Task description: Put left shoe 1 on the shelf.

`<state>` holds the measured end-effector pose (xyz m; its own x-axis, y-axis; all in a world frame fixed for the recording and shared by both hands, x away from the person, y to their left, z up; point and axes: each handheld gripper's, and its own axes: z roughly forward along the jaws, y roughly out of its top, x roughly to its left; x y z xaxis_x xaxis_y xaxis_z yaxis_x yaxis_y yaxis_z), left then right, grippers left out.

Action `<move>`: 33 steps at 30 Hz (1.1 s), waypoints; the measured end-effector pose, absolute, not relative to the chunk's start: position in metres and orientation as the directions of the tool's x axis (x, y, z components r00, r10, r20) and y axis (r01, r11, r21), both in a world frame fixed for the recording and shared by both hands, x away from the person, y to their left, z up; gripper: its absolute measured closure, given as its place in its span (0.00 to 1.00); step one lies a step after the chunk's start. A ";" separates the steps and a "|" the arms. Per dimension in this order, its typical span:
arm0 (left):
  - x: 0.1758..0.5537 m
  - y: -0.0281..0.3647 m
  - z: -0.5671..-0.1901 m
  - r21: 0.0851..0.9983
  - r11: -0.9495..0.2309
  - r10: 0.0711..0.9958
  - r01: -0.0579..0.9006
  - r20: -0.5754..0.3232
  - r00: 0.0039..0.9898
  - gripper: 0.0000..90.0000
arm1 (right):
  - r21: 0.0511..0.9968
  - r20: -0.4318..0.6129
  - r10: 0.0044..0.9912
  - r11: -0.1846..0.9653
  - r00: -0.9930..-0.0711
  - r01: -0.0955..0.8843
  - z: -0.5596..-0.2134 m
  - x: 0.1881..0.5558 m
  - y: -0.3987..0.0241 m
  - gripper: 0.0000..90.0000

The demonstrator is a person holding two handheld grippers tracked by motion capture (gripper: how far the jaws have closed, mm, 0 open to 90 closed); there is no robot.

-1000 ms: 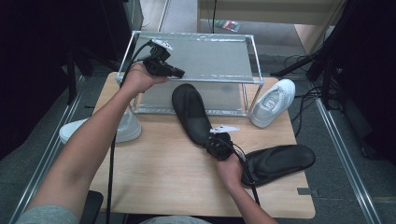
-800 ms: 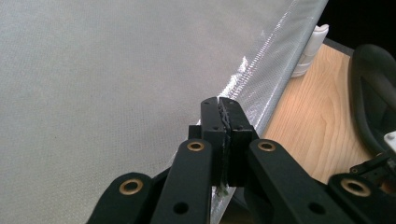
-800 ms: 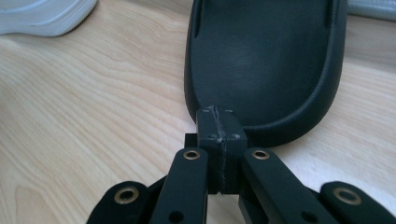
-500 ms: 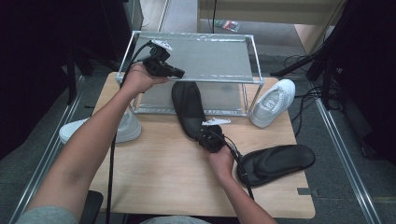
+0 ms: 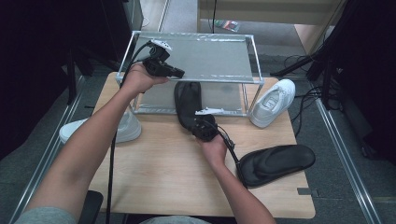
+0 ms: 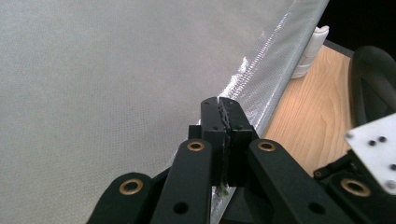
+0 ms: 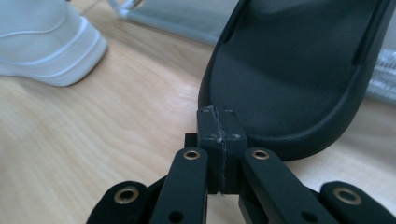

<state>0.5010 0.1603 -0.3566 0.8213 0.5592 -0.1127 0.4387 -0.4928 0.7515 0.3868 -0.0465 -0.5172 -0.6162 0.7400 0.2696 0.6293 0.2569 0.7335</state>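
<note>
Change: since a second ago the right tongs (image 5: 198, 125) and the black slipper (image 5: 187, 99) at their tips have travelled across the desk (image 5: 159, 168) toward the rack (image 5: 196, 56); the slipper's toe now lies under the rack's shelf.
Meaning: the slipper looks to be on its way into the rack's lower level, most of the way in.
Right tongs: jaws together, tips at the slipper's heel rim (image 7: 280, 144); pinching the rim or only pushing, I cannot tell.
Left tongs (image 5: 177, 72): jaws together, holding nothing, raised by the shelf's front edge (image 6: 261, 88); unmoved.
Slipper: heel on the desk just before the rack.
Others: second black slipper (image 5: 275, 163) at the desk's right; white shoe (image 5: 273, 102) beside the rack, another (image 5: 116, 128) at left.
</note>
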 end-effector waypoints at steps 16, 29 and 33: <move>0.502 0.162 -0.357 0.752 -0.494 0.554 0.437 -0.115 0.825 1.00 | 0.730 0.267 0.747 0.256 -0.609 0.633 -0.524 0.423 -0.027 1.00; 0.501 0.162 -0.358 0.760 -0.479 0.563 0.440 -0.119 0.818 1.00 | 0.732 0.281 0.738 0.248 -0.613 0.635 -0.527 0.443 -0.017 1.00; 0.500 0.159 -0.355 0.747 -0.489 0.578 0.451 -0.109 0.809 1.00 | 0.734 0.276 0.710 0.279 -0.647 0.619 -0.520 0.432 -0.019 1.00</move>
